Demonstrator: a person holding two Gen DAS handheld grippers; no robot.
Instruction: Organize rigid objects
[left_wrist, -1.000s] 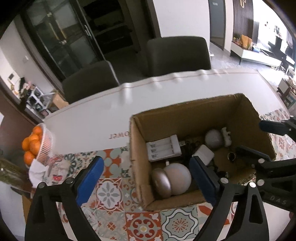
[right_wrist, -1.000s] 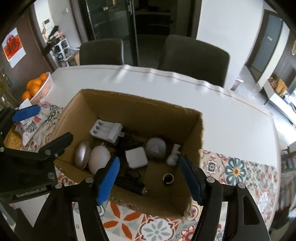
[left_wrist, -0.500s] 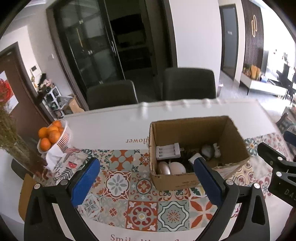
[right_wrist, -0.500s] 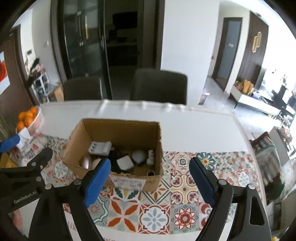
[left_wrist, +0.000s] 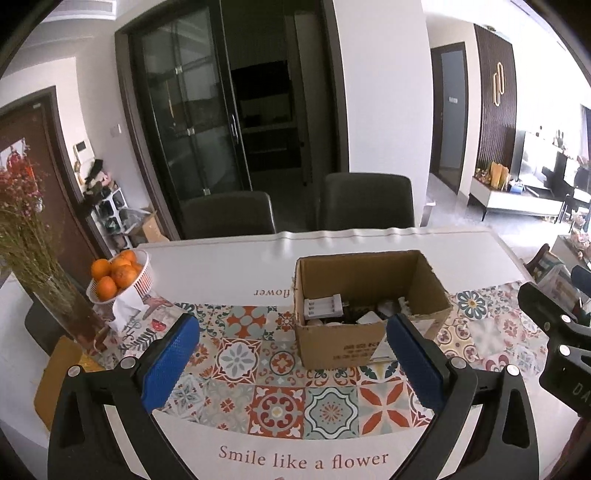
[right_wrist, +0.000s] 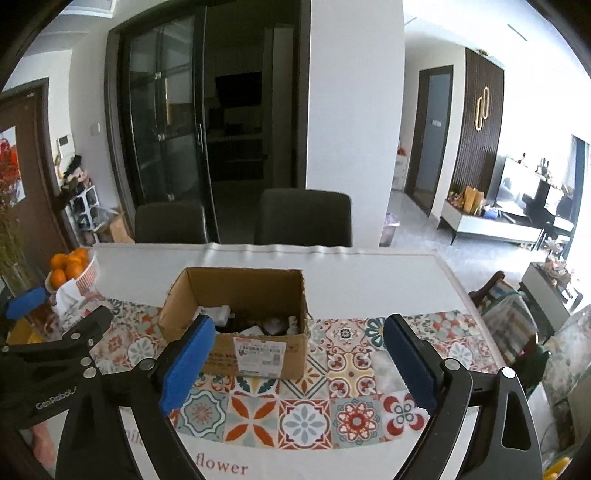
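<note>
Both the left tongs (left_wrist: 291, 363) and the right tongs (right_wrist: 299, 363) hang wide and empty above the tabletop's (left_wrist: 236, 266) near edge. The cardboard box (left_wrist: 365, 306) of small rigid items sits mid-tabletop; approach from above, picking one piece cleanly.

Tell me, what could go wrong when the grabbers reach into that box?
The cardboard box is crowded, so a finger might nudge the white battery charger or its neighbours instead of gripping one thing. The box looks light and could slide on the tiled mat. The left gripper and right gripper, both open, hover close together and could bump.
</note>
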